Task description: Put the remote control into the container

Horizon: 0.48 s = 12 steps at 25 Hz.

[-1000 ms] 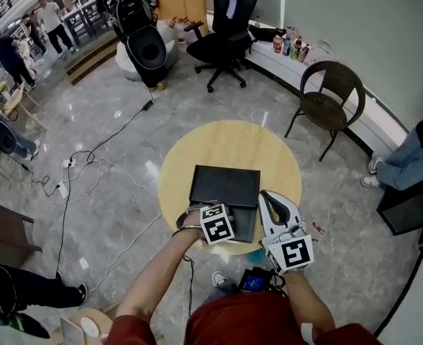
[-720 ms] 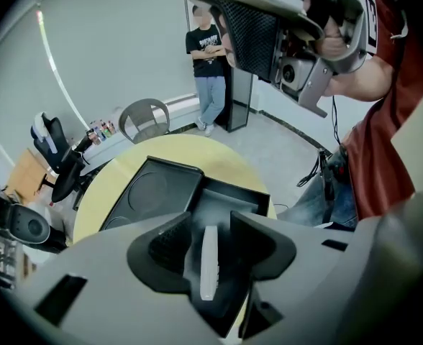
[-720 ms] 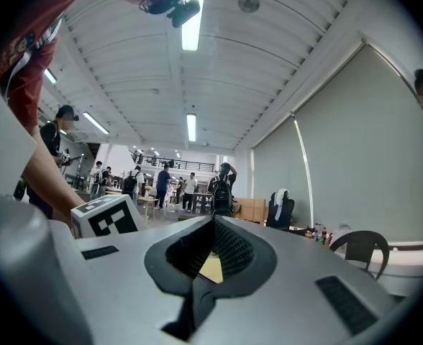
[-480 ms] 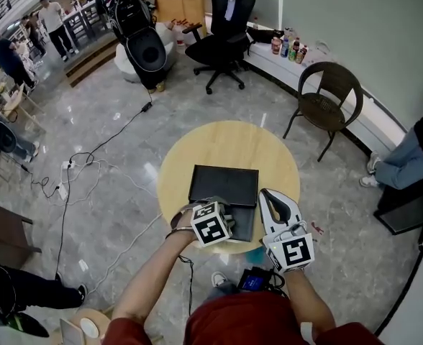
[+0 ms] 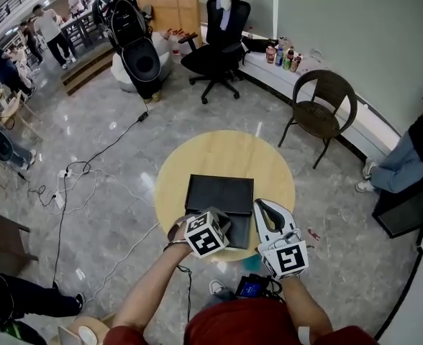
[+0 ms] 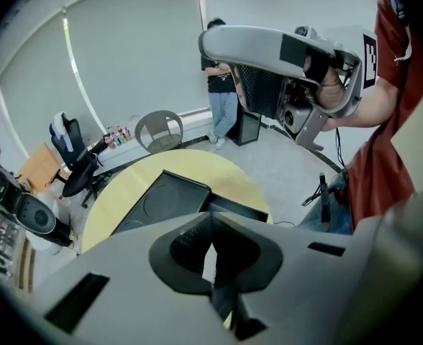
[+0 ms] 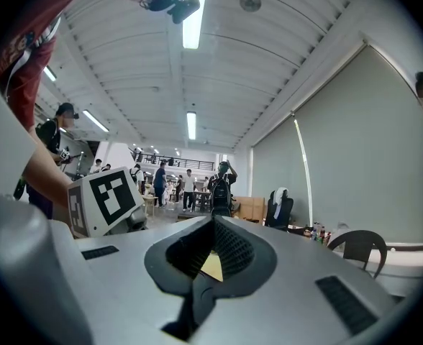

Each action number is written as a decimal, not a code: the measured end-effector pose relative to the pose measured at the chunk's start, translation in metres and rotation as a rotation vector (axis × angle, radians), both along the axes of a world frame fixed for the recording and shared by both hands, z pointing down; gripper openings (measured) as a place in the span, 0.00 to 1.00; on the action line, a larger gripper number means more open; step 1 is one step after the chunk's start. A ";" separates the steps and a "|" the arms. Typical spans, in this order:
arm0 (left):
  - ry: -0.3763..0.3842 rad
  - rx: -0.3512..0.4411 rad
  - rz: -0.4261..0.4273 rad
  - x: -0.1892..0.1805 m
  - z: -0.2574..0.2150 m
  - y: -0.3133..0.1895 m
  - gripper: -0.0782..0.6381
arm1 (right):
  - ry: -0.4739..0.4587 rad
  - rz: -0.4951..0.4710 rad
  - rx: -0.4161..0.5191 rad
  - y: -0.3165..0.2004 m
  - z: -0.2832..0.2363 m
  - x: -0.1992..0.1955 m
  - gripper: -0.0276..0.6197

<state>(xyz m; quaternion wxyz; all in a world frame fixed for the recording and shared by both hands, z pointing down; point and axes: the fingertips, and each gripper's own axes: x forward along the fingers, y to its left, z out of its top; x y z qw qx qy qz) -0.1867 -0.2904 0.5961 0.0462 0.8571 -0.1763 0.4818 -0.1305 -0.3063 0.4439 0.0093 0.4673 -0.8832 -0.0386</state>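
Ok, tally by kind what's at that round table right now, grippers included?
Round table: 1
Black container: 1
Grippers: 2, left gripper and right gripper, both shut and empty
Remote control: 0 in view
Total: 4

pale matt wooden table (image 5: pixel 226 151); matt black plastic container (image 5: pixel 220 194); glossy marbled floor (image 5: pixel 326 200).
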 end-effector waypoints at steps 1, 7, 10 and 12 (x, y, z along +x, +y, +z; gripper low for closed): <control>0.012 0.005 -0.020 0.001 -0.003 -0.001 0.13 | 0.002 -0.001 0.002 0.000 -0.001 0.000 0.08; 0.130 0.085 -0.142 0.001 -0.022 -0.009 0.13 | 0.005 0.000 0.005 -0.001 0.000 0.001 0.08; 0.224 0.171 -0.223 -0.005 -0.040 -0.015 0.13 | -0.001 0.008 0.001 0.000 0.000 0.001 0.08; 0.299 0.235 -0.285 -0.009 -0.054 -0.020 0.13 | 0.001 0.008 0.002 -0.001 -0.001 0.001 0.08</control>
